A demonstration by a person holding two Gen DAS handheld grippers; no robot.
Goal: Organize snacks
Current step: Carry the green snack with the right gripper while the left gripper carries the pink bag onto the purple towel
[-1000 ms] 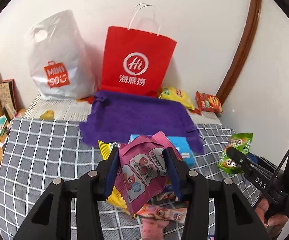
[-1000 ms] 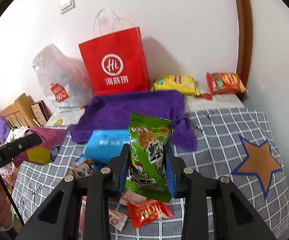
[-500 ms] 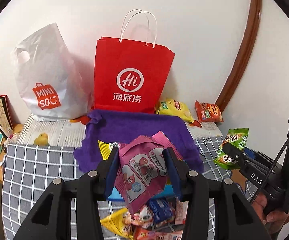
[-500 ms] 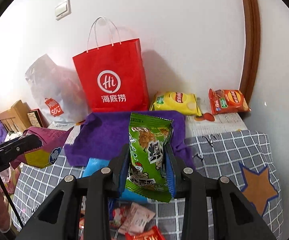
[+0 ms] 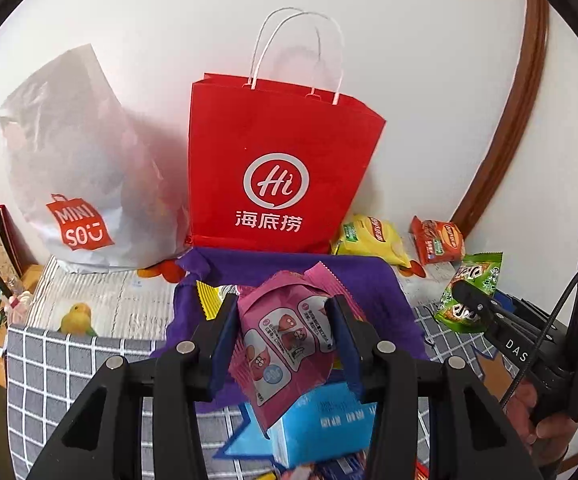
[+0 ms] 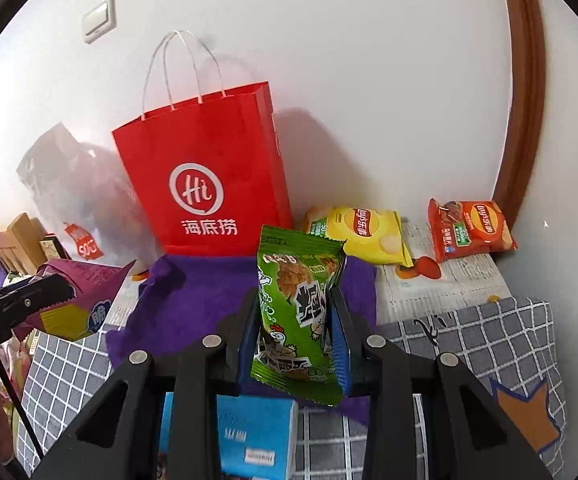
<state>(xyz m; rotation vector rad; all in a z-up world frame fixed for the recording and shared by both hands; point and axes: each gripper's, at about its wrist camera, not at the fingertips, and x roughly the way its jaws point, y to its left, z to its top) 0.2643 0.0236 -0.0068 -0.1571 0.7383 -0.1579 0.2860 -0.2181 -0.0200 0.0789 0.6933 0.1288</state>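
Pink snack packet [image 5: 285,344] pinched upright between left gripper [image 5: 283,336] jaws; green snack packet [image 6: 299,316] likewise in right gripper [image 6: 295,336]. Wall switch [image 6: 99,19] fully visible in right view only. Red paper bag [image 5: 277,168] behind both.

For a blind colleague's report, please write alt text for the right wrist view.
The right gripper holds a green snack packet upright between its fingers, above a purple cloth. Behind stand a red paper bag, a yellow chip bag and an orange chip bag along the white wall.
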